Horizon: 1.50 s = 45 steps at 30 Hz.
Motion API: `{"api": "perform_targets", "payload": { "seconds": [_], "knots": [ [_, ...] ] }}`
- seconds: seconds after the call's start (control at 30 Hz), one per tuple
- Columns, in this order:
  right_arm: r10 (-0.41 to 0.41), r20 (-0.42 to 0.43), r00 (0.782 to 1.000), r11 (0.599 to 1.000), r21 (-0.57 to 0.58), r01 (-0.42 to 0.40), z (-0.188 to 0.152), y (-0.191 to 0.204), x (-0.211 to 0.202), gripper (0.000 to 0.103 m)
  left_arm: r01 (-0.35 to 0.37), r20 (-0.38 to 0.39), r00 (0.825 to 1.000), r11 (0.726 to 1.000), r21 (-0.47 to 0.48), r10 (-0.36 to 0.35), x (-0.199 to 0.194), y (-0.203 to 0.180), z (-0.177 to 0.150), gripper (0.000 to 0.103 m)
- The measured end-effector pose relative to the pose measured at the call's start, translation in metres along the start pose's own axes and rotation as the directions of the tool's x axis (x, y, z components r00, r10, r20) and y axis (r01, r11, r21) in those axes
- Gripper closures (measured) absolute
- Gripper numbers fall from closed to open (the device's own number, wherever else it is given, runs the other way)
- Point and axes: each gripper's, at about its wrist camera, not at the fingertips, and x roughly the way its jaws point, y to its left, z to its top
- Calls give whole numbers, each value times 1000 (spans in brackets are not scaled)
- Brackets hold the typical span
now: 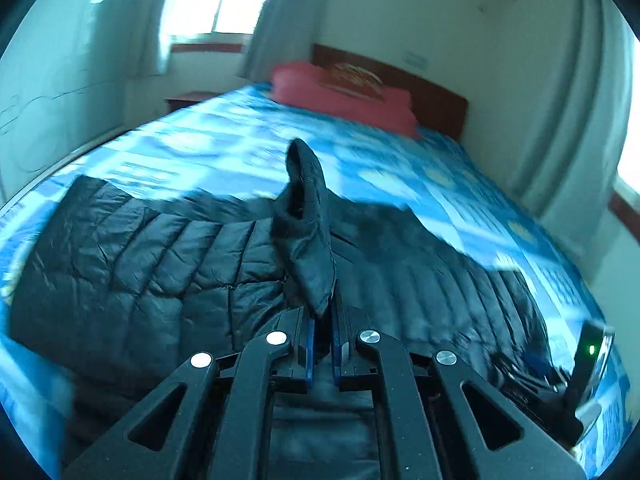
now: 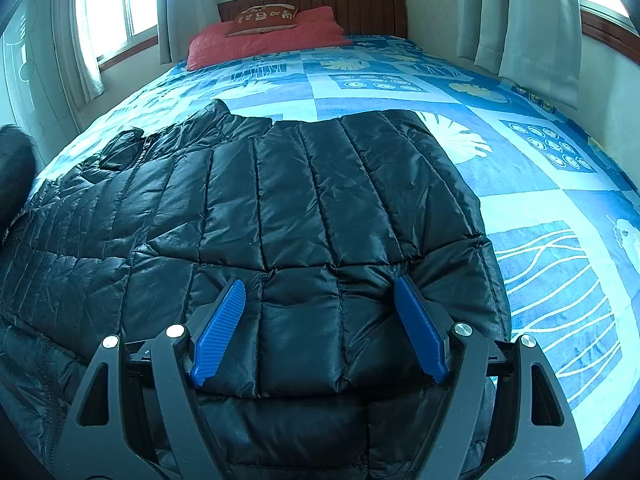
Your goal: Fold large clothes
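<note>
A black quilted puffer jacket (image 2: 296,208) lies spread on the bed; it also shows in the left wrist view (image 1: 160,248). My left gripper (image 1: 323,312) is shut on a black sleeve end (image 1: 308,220) and holds it lifted above the jacket body. My right gripper (image 2: 320,292) is open, its blue pads (image 2: 218,332) spread wide just over the folded jacket panel near its front edge, holding nothing. The right gripper's body shows at the right edge of the left wrist view (image 1: 588,364).
The bed has a blue patterned sheet (image 2: 540,208). A red pillow (image 2: 260,38) and a small cushion (image 2: 262,18) lie at the wooden headboard (image 2: 360,6). Windows with curtains (image 2: 532,20) flank the bed. A low wooden stand (image 1: 186,100) is beside the bed.
</note>
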Motion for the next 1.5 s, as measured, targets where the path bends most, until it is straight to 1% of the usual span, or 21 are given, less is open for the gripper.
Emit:
{"api": "perform_targets", "payload": {
  "seconds": [0.07,0.2,0.27,0.33,0.4,0.5,0.6,0.7,0.73,0.83,0.9,0.97,1.0,1.03,1.07,1.1,1.13,1.2,1.3,1.4,1.5],
  "knots": [
    [2,1,1000,1000,1,-2,0,0,0,26,18,-42,999,999,27,-17,16,-17,-12,97],
    [3,0,1000,1000,1,-3,0,0,0,26,40,-171,985,995,88,-25,45,-49,-33,94],
    [3,0,1000,1000,1,-3,0,0,1,25,41,-192,981,992,115,-18,50,-61,-38,84],
    [2,1,1000,1000,1,-2,0,1,0,25,56,-176,984,989,138,-31,37,-66,-40,49],
    [1,-3,1000,1000,-1,-1,1,0,1,25,69,-134,990,986,150,-48,24,-69,-36,37],
    [2,-13,1000,1000,0,-2,2,1,0,26,82,-96,993,981,174,-66,-1,-64,-32,36],
    [4,8,1000,999,33,-4,9,6,-21,26,75,-64,996,981,180,-64,-22,-50,-30,35],
    [124,29,992,988,88,-126,17,22,-41,26,18,-17,1000,986,166,-15,-40,-22,-23,35],
    [179,19,984,979,94,-180,21,36,-43,26,-3,-3,1000,988,153,4,-45,-9,-21,35],
    [250,-28,968,966,73,-248,29,74,-33,26,-61,22,998,992,114,59,-54,23,-16,34],
    [262,-62,963,965,49,-259,30,95,-22,26,-100,18,995,992,75,99,-56,48,-13,34],
    [257,-133,957,966,25,-256,27,117,-1,27,-125,14,992,992,36,125,-59,67,-12,34],
    [254,-157,954,967,22,-254,24,124,5,33,-138,12,990,990,14,138,-61,78,-12,34],
    [250,-169,953,968,14,-251,22,129,8,57,-148,9,989,989,-2,148,-63,86,-12,34],
    [251,-162,954,967,-6,-255,21,135,5,68,-157,10,987,987,-16,158,-64,95,-11,34],
    [256,-147,955,965,-21,-262,23,136,-1,74,-168,14,986,985,-27,168,-67,102,-11,31],
    [272,-131,953,960,-27,-278,25,134,-8,82,-176,21,984,984,-38,177,-69,108,-9,28],
    [271,-82,959,961,-28,-274,31,124,-23,83,-187,37,981,981,-57,189,-74,119,-6,28],
    [225,-8,974,974,-4,-225,43,92,-42,84,-201,44,978,975,-90,206,-74,135,1,28],
    [173,11,985,984,27,-174,53,57,-45,84,-198,38,978,973,-121,204,-68,142,5,28],
    [106,-7,994,993,62,-106,54,21,-36,84,-179,21,983,977,-117,182,-53,137,10,28]
  ]
}}
